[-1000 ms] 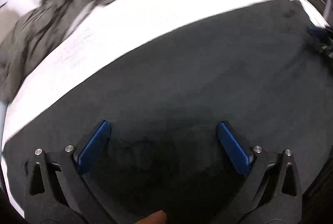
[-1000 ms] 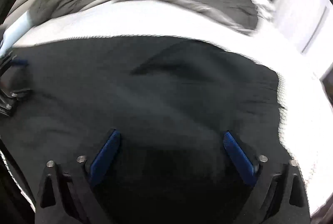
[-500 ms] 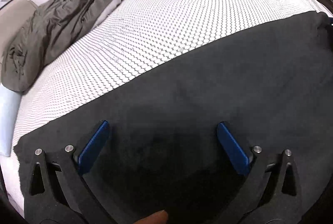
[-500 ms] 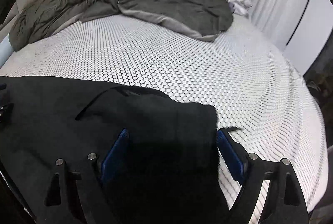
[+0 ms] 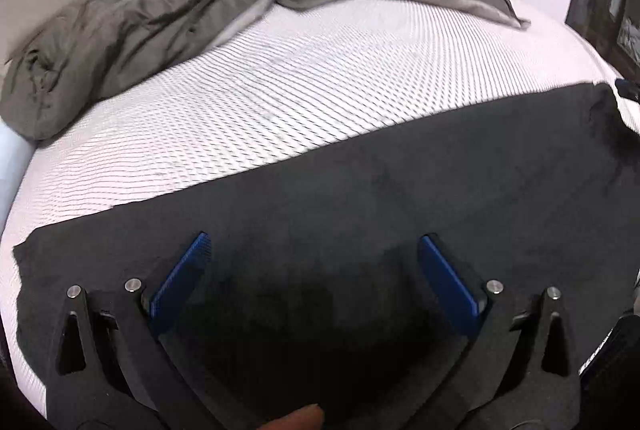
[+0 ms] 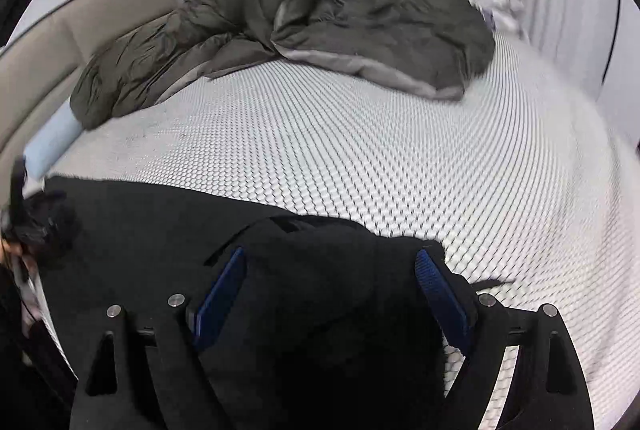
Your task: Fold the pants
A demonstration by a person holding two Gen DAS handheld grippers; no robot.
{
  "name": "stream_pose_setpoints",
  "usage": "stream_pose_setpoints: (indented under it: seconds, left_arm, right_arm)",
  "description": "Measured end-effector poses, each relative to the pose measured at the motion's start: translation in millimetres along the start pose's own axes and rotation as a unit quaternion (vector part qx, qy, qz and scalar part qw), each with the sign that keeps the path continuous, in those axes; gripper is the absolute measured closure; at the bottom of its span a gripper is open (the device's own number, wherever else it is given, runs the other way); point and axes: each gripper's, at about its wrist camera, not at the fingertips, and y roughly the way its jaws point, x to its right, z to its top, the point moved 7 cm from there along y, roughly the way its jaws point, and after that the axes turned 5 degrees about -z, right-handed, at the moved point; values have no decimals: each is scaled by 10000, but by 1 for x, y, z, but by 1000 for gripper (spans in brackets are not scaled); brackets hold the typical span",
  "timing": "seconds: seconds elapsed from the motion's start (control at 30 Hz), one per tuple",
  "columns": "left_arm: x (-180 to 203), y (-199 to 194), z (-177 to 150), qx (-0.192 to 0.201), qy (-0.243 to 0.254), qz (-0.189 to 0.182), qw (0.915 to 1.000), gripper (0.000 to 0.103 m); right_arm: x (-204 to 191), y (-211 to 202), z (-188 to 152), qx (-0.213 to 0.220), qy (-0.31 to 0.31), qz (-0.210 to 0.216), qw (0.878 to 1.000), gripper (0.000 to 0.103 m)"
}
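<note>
Left wrist view is showing black pants point(image 5: 400, 214) lying flat along the bed's point(image 5: 320, 102) near edge, both left gripper point(image 5: 312, 270) and right gripper point(image 6: 328, 286) jaws standing spread, apparently gripping nothing, so pinching one edge squarely seems wise.

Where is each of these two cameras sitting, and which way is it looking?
Left wrist view: sits on the left gripper, looking forward and down over black pants on a white bed; its two blue-padded fingers and a fingertip of the person show.
Right wrist view: sits on the right gripper, facing the same bed; its own fingers show.
Shared: pants, bed, grey duvet.
</note>
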Motion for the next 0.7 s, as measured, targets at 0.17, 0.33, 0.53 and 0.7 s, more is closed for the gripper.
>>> stream_pose_setpoints:
  seconds: [0.17, 0.33, 0.53, 0.7]
  left_arm:
    - [-10, -24, -4, 318, -303, -319, 9985, 1]
    - [9, -38, -3, 371, -69, -310, 9988, 0]
    - [4, -21, 0, -12, -137, 200, 9997, 0]
    - [-32, -8, -21, -386, -564, 757, 9948, 1]
  right_arm:
    - [-20, -31, -11, 142, 23, -71, 9999, 14]
    - [-20, -38, -18, 232, 345, -44, 9991, 10]
    - [21, 54, -42, -1000, 788, -650, 9897, 46]
    - [44, 20, -42, -270, 1291, -259, 9909, 55]
